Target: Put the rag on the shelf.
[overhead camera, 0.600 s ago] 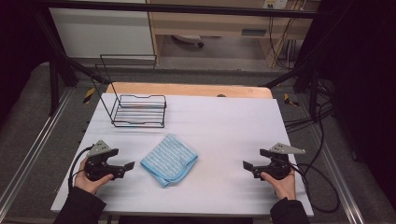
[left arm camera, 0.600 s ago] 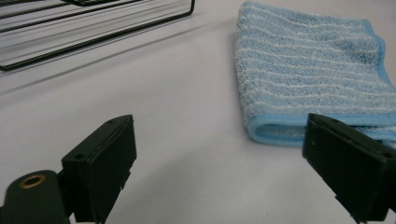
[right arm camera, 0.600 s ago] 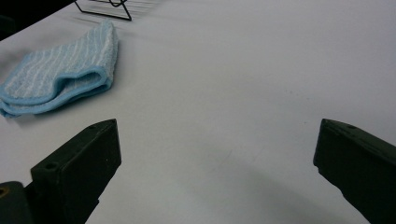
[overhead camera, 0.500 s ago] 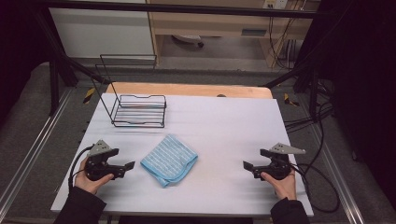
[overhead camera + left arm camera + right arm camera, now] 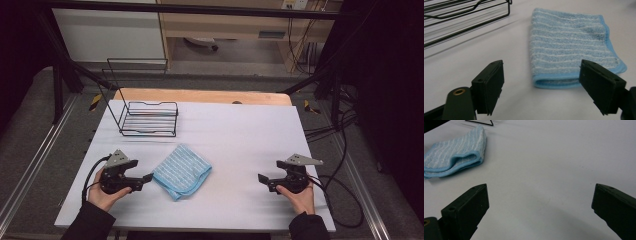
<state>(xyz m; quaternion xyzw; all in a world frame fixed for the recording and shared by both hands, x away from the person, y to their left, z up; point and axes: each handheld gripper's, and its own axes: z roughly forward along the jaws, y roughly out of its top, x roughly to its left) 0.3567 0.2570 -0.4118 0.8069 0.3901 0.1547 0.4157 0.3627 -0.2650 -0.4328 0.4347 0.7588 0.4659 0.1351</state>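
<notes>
Up close, left gripper (image 5: 541,92) view shows cloth's (image 5: 571,47) folded edge.

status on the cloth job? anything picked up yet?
Nothing done yet: the folded blue cloth lies flat on the table, untouched. In hand: the left tool sits open beside its folded edge, lined up on it. The right tool is open, well apart. Left: grasp and handle the cloth; the wire rack stands empty.

In the left claw view the wire rack (image 5: 466,17) is cut off by the top and left edges. In the right claw view the cloth (image 5: 454,155) runs off the left edge, and the right claw (image 5: 539,210) blurs.
</notes>
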